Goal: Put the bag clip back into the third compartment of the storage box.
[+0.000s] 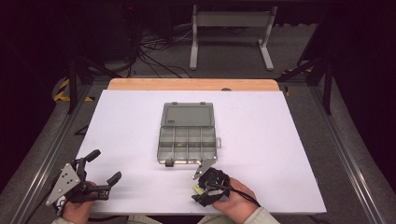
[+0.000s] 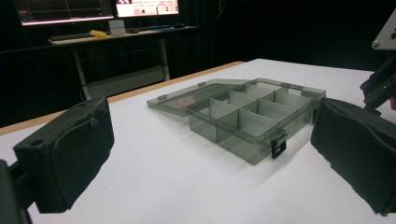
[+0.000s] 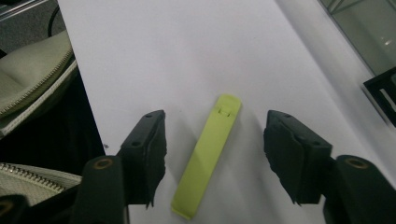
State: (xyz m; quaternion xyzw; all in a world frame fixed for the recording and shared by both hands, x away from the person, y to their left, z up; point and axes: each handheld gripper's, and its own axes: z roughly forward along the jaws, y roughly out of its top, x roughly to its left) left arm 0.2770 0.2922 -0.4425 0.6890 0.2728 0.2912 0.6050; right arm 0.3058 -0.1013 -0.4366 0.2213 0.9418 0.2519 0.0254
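Observation:
A flat yellow-green stick lies on the white table near its front edge; from above it is a pale sliver under my right gripper. My right gripper points down over the stick, one jaw on each side. The pads stand apart from it, so it is open. My left gripper rests at the front left, wide open with nothing between its pads. A smoky clear organiser box sits mid-table, its lid laid open flat behind it. Its compartments look empty.
The table's front edge runs close beside the right gripper, with the person's pale zipped jacket just past it. The box's black latch faces the front. A wooden strip borders the far side. My right gripper's frame shows at the left gripper view's right edge.

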